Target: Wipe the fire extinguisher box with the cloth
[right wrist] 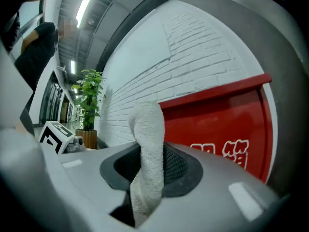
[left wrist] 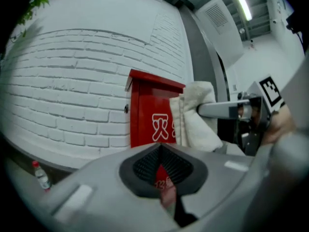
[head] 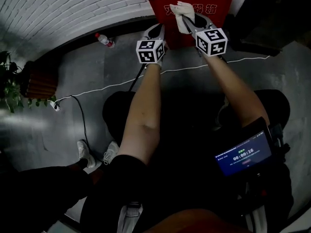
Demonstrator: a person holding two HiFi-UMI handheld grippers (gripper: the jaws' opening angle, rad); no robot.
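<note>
Directly ahead, a red fire extinguisher box stands on the floor against a white brick wall. White characters are printed on its front. Seen from the head, two bare arms reach forward towards it, each holding a gripper.

The right gripper has its fingers clenched on a white cloth. The cloth bunches above the fingertips and lies against the upper front of the box, just below the edge of the lid. In the right gripper view the cloth rises between the dark pads, with the red front close behind.

The left gripper is near the box's left front edge, beside the right one. Its fingers are drawn together with nothing between them.

To the left of the box the floor is open. Only a small bottle lies there, at the foot of the wall. A white cable crosses the floor between the person and the box. Further left, a potted plant stands well apart from the box.
</note>
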